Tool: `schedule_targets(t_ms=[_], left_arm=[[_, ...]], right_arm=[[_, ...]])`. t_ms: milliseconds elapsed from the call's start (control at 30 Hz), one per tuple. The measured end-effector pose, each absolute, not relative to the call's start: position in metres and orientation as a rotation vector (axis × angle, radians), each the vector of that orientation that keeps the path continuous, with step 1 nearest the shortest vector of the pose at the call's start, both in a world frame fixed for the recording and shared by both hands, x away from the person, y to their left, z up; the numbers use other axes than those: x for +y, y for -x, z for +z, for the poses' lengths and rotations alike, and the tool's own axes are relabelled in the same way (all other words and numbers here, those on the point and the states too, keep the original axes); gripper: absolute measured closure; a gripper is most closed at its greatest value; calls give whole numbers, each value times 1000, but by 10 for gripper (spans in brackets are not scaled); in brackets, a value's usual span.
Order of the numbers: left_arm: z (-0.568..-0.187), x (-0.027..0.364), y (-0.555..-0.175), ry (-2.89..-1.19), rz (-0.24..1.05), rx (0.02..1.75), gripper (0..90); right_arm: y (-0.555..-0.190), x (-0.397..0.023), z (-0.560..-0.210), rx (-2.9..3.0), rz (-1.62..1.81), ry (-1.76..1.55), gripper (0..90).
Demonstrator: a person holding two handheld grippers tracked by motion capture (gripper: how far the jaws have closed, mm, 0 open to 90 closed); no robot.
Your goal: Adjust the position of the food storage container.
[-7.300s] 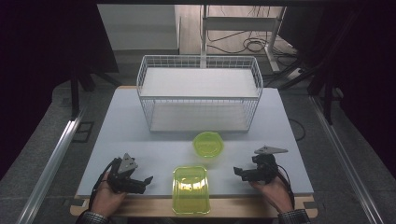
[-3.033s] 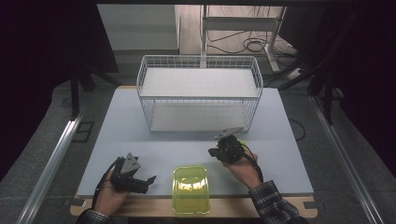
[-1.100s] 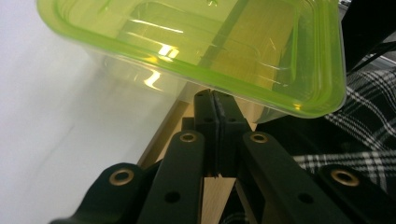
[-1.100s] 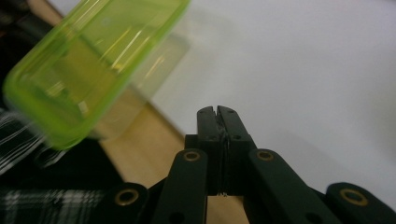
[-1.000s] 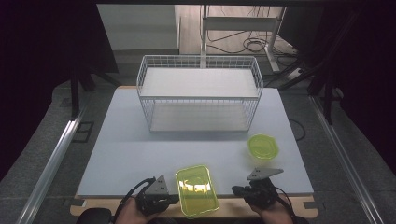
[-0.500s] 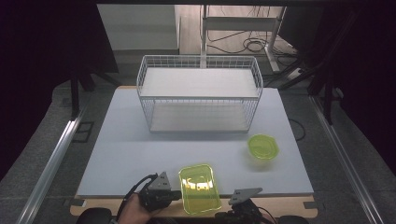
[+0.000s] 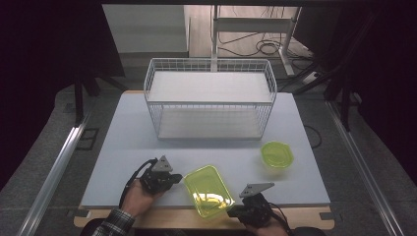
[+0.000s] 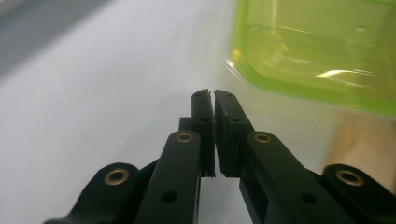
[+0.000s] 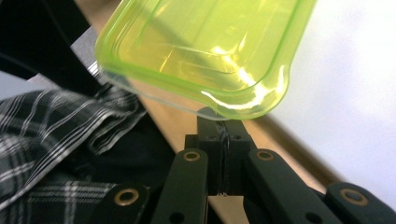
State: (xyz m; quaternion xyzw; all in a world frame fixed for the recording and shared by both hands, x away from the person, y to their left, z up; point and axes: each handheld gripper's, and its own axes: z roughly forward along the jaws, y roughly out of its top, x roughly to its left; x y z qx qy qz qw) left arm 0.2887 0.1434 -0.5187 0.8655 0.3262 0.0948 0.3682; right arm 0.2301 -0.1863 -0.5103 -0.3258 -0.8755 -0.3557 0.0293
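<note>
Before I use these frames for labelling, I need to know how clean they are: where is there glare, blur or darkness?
High view: table evenly lit, surroundings dark, wire basket sharp. Left gripper view: jaws sharp, green tray soft with streaks of glare, table washed out. Right gripper view: bright highlights along the tray's rim, plaid sleeve slightly blurred.

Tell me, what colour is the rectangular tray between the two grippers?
The tray is see-through yellow-green; the right gripper view shows it best.
</note>
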Motion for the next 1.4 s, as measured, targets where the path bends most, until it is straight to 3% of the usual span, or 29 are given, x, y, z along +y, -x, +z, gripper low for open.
schedule_targets(t_ms=[167, 400, 833, 1400], left_arm=[[-522, 140, -307, -2200, 213, 855, 869], [-525, 139, -306, -2224, 187, 846, 868], [-523, 142, -283, -2225, 157, 840, 860], [-520, 150, -260, -2234, 191, 853, 826]], right_arm=[[-245, -187, -509, -2698, -1105, 1057, 882], [-266, -185, -508, -2729, -1090, 1104, 882], [-311, -179, -509, -2768, -1081, 1170, 882], [-330, -167, -511, -2885, -1065, 1106, 875]])
